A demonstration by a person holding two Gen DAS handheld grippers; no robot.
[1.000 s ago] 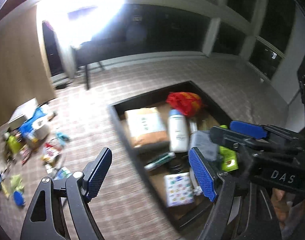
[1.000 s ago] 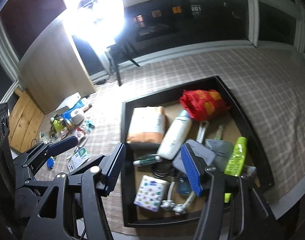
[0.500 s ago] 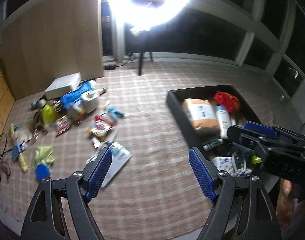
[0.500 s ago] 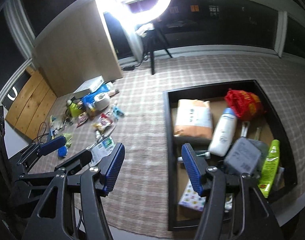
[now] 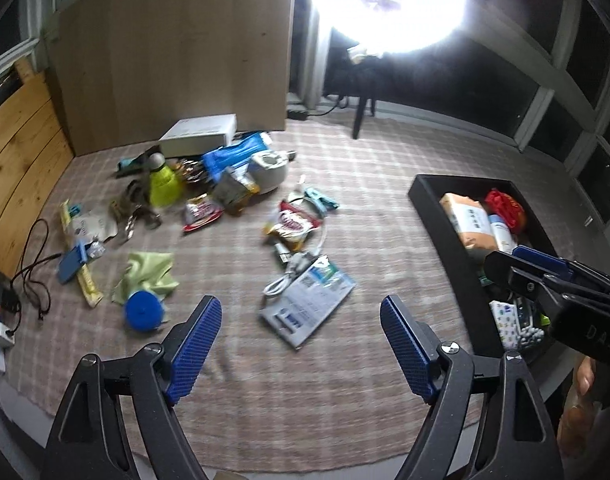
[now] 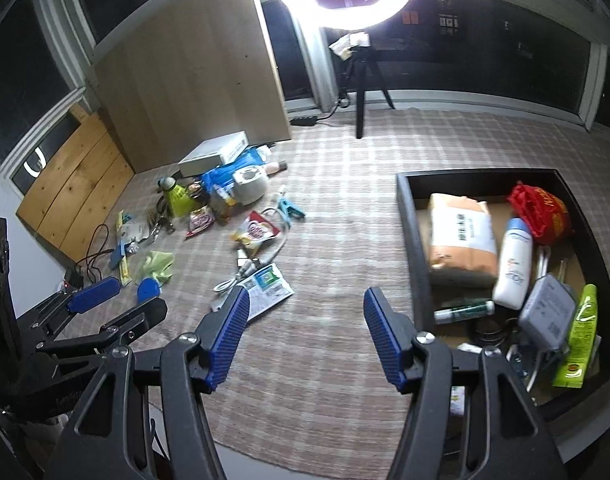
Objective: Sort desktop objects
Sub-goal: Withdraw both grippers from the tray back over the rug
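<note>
My left gripper (image 5: 301, 344) hangs open and empty above the checked cloth, just short of a white-and-blue flat packet (image 5: 311, 300) and a white cable (image 5: 283, 282). My right gripper (image 6: 307, 336) is open and empty too, over bare cloth between that packet (image 6: 265, 286) and the black tray (image 6: 409, 240). The tray holds an orange-white pack (image 6: 461, 236), a white bottle (image 6: 513, 264), a red bag (image 6: 541, 212), a green tube (image 6: 581, 340) and a grey pouch (image 6: 549, 312). Loose things lie at the far left: a snack bag (image 5: 291, 226), a green cloth (image 5: 147, 274), a blue round thing (image 5: 143, 314).
A heap at the back left has a white box (image 5: 201, 134), a yellow-green bottle (image 5: 163, 184), a blue bag (image 5: 237, 156) and a white roll (image 5: 269, 170). A black cord and power strip (image 5: 1, 320) lie at the left edge. A ring light on a tripod (image 6: 359, 92) stands behind.
Both grippers have swung left, away from over the black tray toward the scattered things on the cloth. The tray has slid to the right of both views. Both stayed open and empty.
</note>
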